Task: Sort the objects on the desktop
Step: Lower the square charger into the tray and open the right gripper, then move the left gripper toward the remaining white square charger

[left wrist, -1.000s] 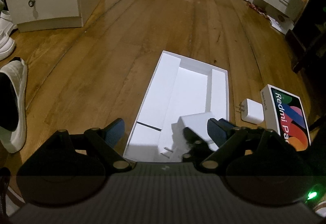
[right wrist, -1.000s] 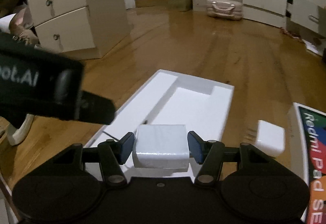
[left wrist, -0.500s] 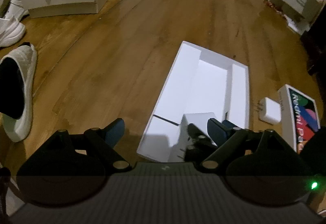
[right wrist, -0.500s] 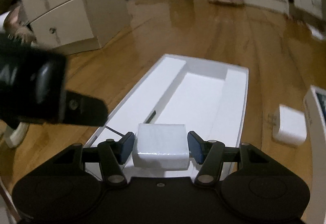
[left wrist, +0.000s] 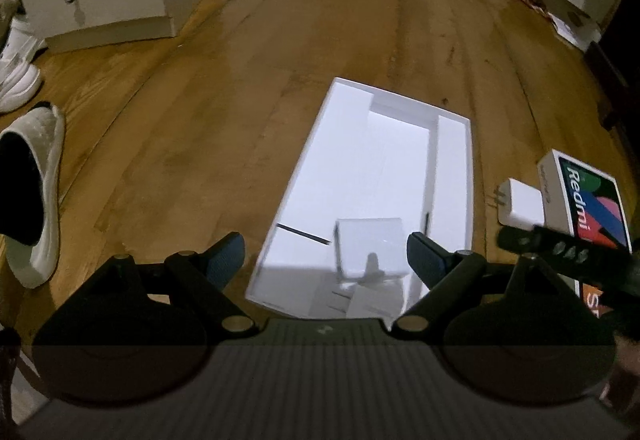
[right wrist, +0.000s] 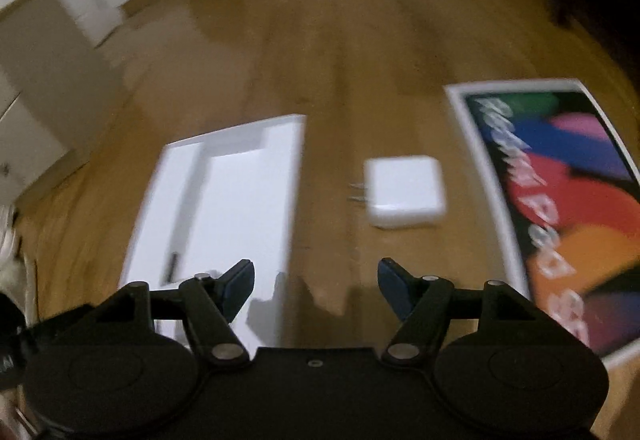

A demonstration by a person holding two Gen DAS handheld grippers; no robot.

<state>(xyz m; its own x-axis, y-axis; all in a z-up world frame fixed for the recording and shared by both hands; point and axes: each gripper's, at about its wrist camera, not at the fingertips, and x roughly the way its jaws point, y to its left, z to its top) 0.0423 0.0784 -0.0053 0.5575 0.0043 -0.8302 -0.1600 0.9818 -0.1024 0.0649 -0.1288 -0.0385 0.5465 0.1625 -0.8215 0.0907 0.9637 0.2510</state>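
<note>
A: Report claw states.

B: I read the left gripper wide apart and empty. The right gripper is also wide, gripping nothing.

A: Locate the task items.

B: The small white box lies in the white tray, between the left fingertips. The charger sits on the floor ahead of the right claw, between tray and Redmi box.

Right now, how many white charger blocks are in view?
2. One charger block in the tray lies at the white tray's near end; the charger block on the floor sits between tray and Redmi Pad box. None hidden apparently.
</note>
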